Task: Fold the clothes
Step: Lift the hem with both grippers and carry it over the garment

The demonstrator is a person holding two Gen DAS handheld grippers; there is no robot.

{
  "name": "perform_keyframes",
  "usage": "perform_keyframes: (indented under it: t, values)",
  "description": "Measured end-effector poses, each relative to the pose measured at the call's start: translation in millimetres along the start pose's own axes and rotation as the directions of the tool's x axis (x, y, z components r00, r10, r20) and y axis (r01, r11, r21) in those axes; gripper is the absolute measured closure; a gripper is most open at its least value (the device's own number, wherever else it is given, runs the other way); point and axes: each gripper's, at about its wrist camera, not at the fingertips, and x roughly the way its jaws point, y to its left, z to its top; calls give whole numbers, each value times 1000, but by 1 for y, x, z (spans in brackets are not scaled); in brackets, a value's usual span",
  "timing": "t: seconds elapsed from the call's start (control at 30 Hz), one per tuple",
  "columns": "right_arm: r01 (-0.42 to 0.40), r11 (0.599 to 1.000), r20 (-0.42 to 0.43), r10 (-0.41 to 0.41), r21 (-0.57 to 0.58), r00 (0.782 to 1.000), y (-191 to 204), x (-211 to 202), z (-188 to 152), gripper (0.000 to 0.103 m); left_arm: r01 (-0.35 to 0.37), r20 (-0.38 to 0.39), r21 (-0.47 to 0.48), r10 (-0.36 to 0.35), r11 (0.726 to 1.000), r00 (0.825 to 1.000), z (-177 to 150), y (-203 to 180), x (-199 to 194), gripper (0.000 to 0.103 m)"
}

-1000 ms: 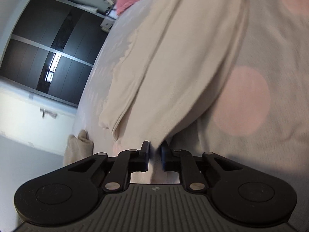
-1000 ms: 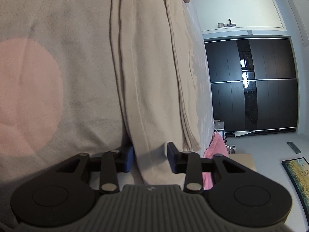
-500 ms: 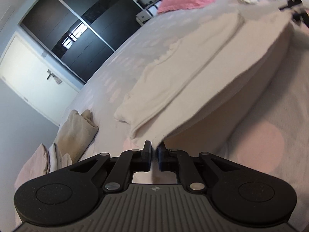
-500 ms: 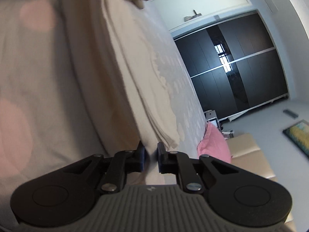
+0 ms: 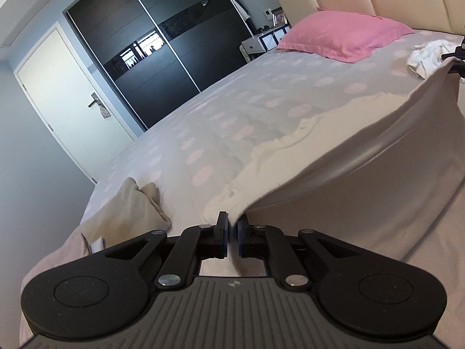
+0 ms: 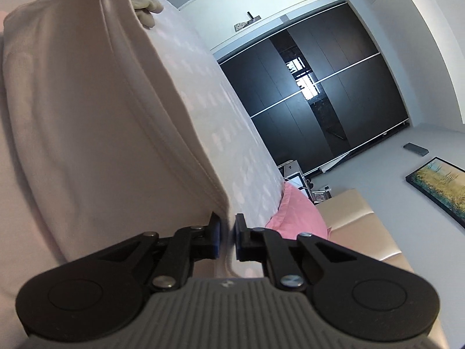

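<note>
A cream garment [image 5: 363, 168] hangs stretched above the bed between my two grippers. My left gripper [image 5: 231, 232] is shut on one corner of it, and the cloth rises away to the right toward the other gripper at the frame's edge. In the right wrist view the same cream garment [image 6: 87, 110] fills the left half, its hemmed edge running down into my right gripper [image 6: 227, 234], which is shut on that corner. The garment's lower part still lies on the bedspread [image 5: 232, 110].
The bed has a grey spread with pink dots. A pink pillow [image 5: 343, 35] lies by the headboard, and a white crumpled cloth [image 5: 427, 58] beside it. Beige folded clothes [image 5: 128, 212] sit at the near left. Black wardrobe doors [image 5: 162, 58] and a white door [image 5: 66, 93] stand beyond.
Both grippers lifted and tilted up from the bedspread, raising the garment's edge off the bed. The right gripper went from open around the cloth to shut on it.
</note>
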Motion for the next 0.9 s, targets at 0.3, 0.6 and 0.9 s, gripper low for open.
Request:
perform_keyframes:
  t: [0.3, 0.6, 0.9]
  values:
    - [-24, 999, -38, 25, 24, 999, -39, 92, 35, 93, -4, -40, 64, 6, 998, 999, 50, 24, 70, 99]
    - [-84, 995, -97, 89, 58, 991, -52, 228, 59, 93, 41, -151, 125, -22, 991, 988, 79, 28, 184, 99]
    - [-213, 971, -154, 228, 109, 961, -11, 321, 49, 89, 117, -307, 104, -80, 988, 948, 62, 19, 294, 96]
